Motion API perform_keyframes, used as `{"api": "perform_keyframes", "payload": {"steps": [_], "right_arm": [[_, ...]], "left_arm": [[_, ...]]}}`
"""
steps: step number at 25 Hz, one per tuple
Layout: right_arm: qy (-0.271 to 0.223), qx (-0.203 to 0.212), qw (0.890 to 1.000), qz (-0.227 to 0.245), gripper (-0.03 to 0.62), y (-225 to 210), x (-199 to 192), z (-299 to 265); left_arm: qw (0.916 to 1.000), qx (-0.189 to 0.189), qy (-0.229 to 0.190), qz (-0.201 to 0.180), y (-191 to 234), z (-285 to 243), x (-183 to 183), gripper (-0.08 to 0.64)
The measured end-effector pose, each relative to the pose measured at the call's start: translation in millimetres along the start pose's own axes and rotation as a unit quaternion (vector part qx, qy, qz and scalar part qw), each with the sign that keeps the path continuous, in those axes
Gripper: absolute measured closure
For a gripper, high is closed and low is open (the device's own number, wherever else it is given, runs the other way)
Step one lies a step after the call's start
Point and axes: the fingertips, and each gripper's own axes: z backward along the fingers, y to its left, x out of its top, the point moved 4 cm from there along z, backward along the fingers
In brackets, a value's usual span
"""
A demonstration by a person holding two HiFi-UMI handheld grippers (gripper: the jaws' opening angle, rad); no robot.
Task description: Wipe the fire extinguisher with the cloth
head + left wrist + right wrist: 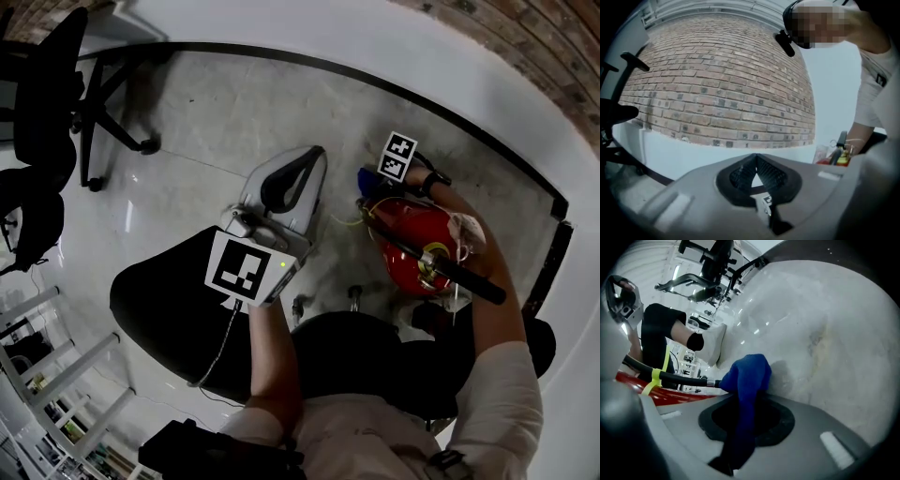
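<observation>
The red fire extinguisher (411, 242) lies on the floor at the right, its black hose (448, 266) running across it. My right gripper (377, 180) is at the extinguisher's far end, shut on a blue cloth (367, 178). In the right gripper view the cloth (749, 377) bunches up out of the jaws, beside the hose's nozzle and the red body (670, 397). My left gripper (303, 156) hovers to the left of the extinguisher, shut and holding nothing. In the left gripper view its jaw tips (755, 158) meet, and the extinguisher's top (837, 157) shows at the right.
A black office chair (52, 98) stands at the far left. A black round seat (155, 298) is under my left arm. A white wall base with a dark skirting line (487, 141) curves behind the extinguisher, brick wall (722, 79) above. Shelving (47, 394) fills the lower left.
</observation>
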Motion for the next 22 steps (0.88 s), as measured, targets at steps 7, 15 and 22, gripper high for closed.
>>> {"api": "perform_keyframes", "payload": {"steps": [7, 15, 22], "right_arm": [[-0.092, -0.063, 0.992, 0.061, 0.517, 23, 24, 59], [-0.385, -0.235, 0.891, 0.05, 0.517, 92, 9, 254], [-0.527, -0.412, 0.741, 0.051, 0.515, 202, -62, 356]], "left_arm": [[1.0, -0.006, 0.002, 0.001, -15, 3, -5, 0.558], [0.9982, -0.03, -0.051, -0.006, -59, 33, 39, 0.558], [0.996, -0.047, -0.074, -0.018, -109, 81, 50, 0.558]]}}
